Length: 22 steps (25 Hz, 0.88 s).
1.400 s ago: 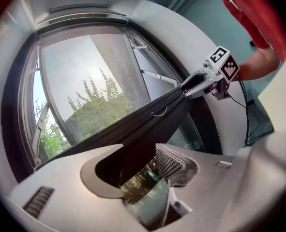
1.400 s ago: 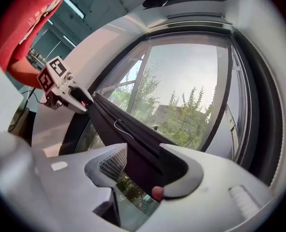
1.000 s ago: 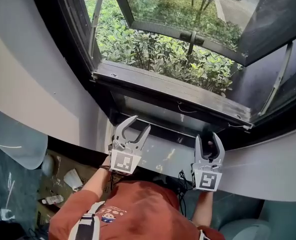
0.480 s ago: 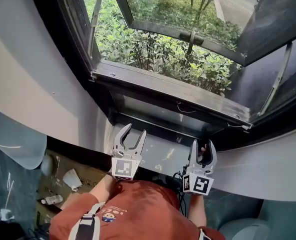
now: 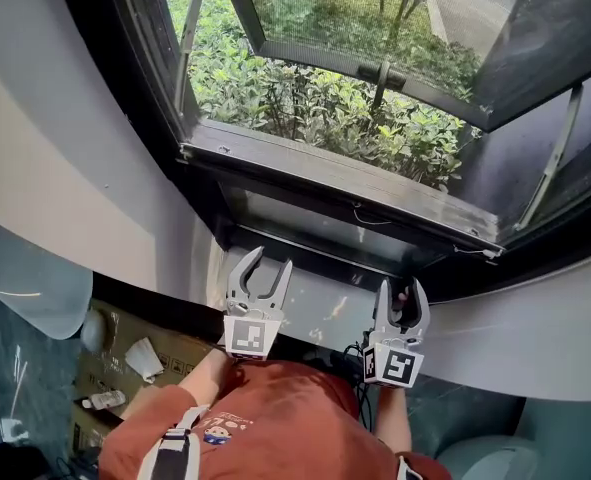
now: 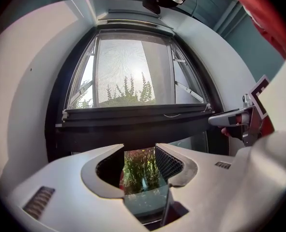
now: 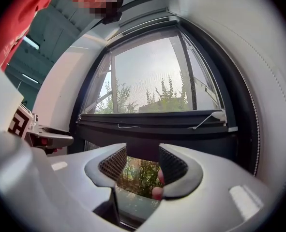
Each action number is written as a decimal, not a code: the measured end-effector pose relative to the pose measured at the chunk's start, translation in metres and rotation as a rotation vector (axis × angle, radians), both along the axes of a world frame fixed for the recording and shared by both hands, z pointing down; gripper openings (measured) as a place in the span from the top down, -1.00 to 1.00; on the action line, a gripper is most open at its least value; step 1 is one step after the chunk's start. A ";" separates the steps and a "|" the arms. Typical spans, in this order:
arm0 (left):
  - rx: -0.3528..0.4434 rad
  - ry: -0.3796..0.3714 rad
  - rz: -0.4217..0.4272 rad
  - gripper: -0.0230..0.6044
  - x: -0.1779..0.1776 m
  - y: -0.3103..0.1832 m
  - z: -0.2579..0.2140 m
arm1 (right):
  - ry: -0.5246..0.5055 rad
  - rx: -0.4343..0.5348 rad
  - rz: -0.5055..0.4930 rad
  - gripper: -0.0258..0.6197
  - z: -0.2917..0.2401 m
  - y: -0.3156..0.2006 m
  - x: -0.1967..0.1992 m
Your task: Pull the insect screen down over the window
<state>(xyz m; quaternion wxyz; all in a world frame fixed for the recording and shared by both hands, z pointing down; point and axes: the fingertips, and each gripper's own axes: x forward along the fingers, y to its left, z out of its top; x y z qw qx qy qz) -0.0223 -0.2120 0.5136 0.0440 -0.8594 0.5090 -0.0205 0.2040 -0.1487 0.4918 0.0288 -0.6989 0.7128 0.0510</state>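
The window has a dark frame, and a dark horizontal screen rail (image 5: 345,183) crosses it with a thin white cord (image 5: 370,216) hanging from it. In the left gripper view the pane above the rail (image 6: 133,115) looks hazy, like mesh. Both grippers hang below the rail and touch nothing. My left gripper (image 5: 270,260) is open, and greenery shows through its gap (image 6: 139,166). My right gripper (image 5: 401,288) is open too, its jaws closer together (image 7: 139,166). A pink fingertip (image 7: 157,191) shows beside its right pad. Each gripper appears in the other's view: the right gripper (image 6: 239,120), the left gripper (image 7: 46,137).
An outward-swung sash with a handle (image 5: 380,73) stands above green bushes (image 5: 305,98). A pale curved wall and sill (image 5: 535,338) wrap the opening. Low at the left are a cardboard box with small items (image 5: 125,368) and a translucent round lid (image 5: 30,278).
Both grippers have come down and back toward the person, away from the rail. The right gripper's jaws have narrowed and it has shifted slightly left.
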 end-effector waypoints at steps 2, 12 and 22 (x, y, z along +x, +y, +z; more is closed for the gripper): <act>0.002 0.001 0.007 0.28 0.001 0.000 -0.004 | 0.014 -0.006 0.001 0.25 0.001 0.000 0.002; 0.003 -0.008 -0.006 0.70 -0.003 -0.002 -0.006 | 0.067 -0.016 0.051 0.62 0.001 0.003 0.009; 0.023 -0.009 -0.005 0.91 -0.008 -0.003 -0.007 | 0.083 0.003 0.072 0.89 -0.005 0.005 0.004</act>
